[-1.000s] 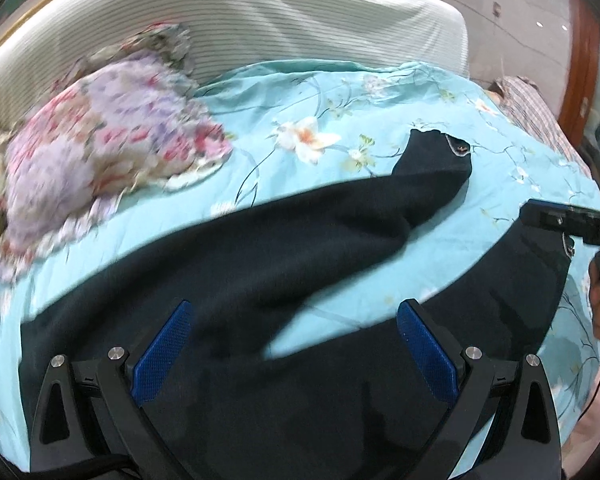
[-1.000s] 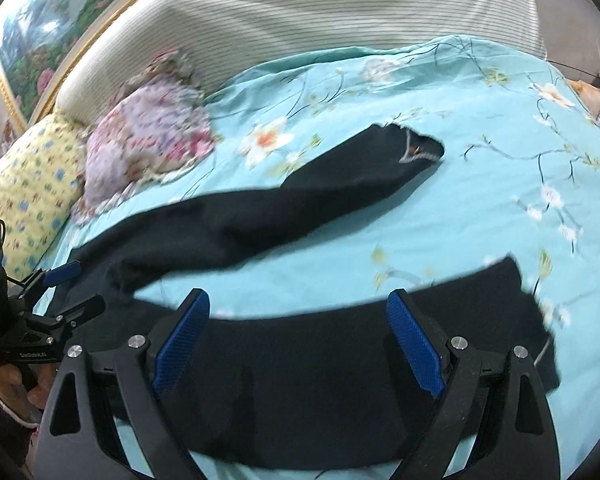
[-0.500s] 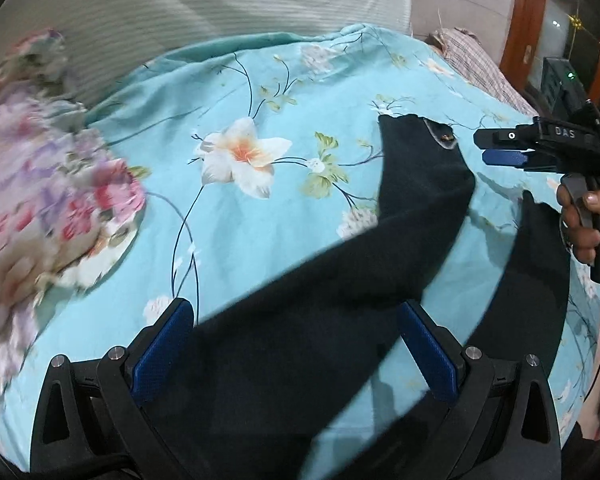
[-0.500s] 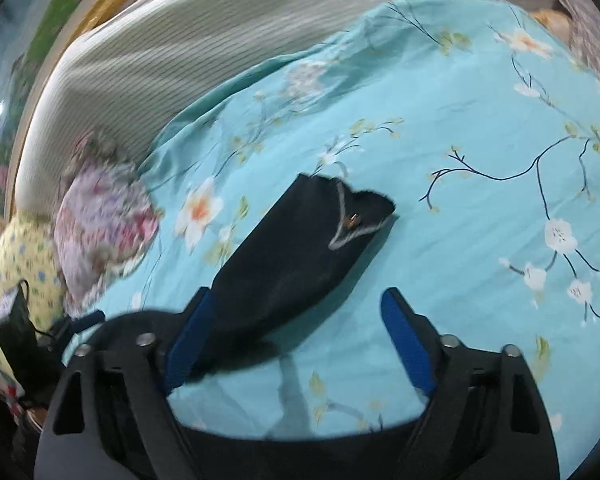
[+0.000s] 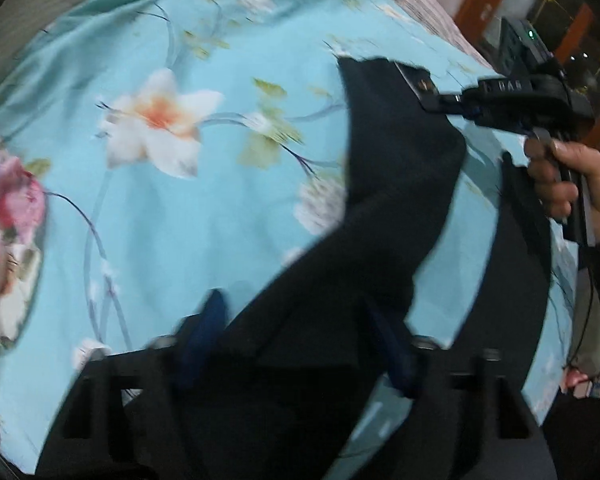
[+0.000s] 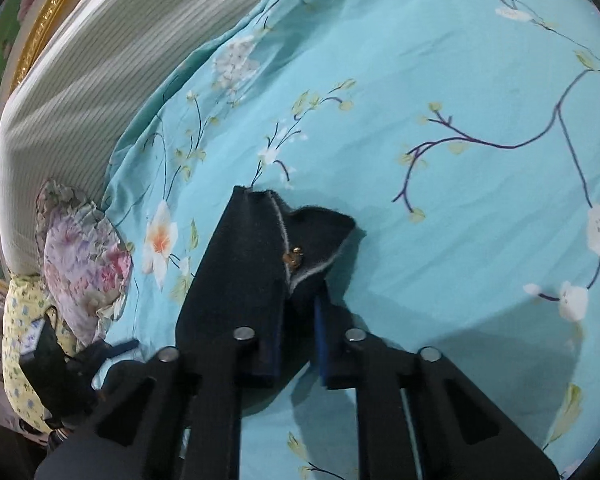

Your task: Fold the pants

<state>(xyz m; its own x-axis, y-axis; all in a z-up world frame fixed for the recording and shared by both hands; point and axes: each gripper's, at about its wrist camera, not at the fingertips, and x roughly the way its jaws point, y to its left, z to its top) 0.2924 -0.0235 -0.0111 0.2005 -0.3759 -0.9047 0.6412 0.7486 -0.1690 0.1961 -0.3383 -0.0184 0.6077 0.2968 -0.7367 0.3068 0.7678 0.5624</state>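
**Both jaws closing in on the trouser leg**

Since a second ago, both of my grippers are sitting nearer the cuff end of the black pants (image 6: pixel 236 280), and the wide gaps between the blue pads are narrowing. I am seeing the right gripper (image 6: pixel 298 328) pinched shut on the dark cloth just below the cuff, where a pale seam and a small brass fastener are showing. From the left wrist view, that same gripper (image 5: pixel 440 102) is reaching the cuff corner, with the person's hand (image 5: pixel 568 184) wrapping its handle.

My left gripper (image 5: pixel 300 344) is closing, its blurred pads lying either side of the trouser leg; I cannot tell whether they are pressing the cloth yet.

Outward from the jaws, the pants are lying across the turquoise floral bedsheet (image 6: pixel 440 80), one leg running up to the cuff, a second dark stretch (image 5: pixel 516 280) lying at the right. A pink floral pillow (image 6: pixel 84 256) is resting near the striped headboard cover (image 6: pixel 80 80), with a yellow pillow (image 6: pixel 16 344) just beside it.
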